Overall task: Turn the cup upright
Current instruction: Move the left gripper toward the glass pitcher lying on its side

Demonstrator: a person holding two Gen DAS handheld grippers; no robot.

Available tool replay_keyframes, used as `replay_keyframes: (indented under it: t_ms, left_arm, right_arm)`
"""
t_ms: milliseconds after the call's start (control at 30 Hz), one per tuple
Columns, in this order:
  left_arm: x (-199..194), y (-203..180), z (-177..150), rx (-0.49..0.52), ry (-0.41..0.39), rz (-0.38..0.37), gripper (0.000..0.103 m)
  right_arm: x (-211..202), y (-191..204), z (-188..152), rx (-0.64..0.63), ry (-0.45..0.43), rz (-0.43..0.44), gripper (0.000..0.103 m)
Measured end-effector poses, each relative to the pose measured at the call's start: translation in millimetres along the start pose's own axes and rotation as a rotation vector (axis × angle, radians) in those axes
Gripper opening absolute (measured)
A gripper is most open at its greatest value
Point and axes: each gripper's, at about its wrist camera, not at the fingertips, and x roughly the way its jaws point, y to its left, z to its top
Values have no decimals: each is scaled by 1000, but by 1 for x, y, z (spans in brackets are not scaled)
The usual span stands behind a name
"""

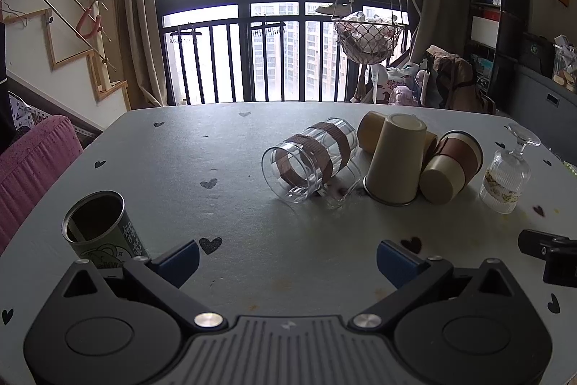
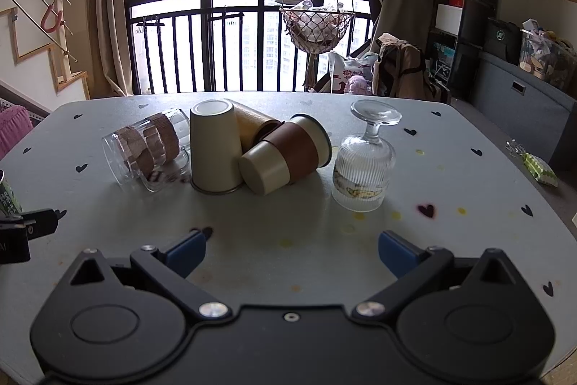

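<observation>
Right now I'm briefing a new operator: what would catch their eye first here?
Mid-table, a huddle of cups: a clear glass mug on its side, a cream cup upside down, and a brown-sleeved cup tipped against it. To their right a ribbed stemmed glass stands inverted. A green can stands upright near the left gripper.

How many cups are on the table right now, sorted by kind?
Clear glass mugs on their side: 1
Cream cups upside down: 1
Cream cups with brown sleeve, on their side: 1
Tan cups on their side: 1
Ribbed stemmed glasses upside down: 1
Green printed cups upright: 1
Total: 6
</observation>
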Motion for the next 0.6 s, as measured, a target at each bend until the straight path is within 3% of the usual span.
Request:
replay_keyframes:
  t_ms: [600]
  left_arm:
    - [1,2,-1,2,6,3,103]
  right_arm:
    - [4,0,-1,0,6,4,103]
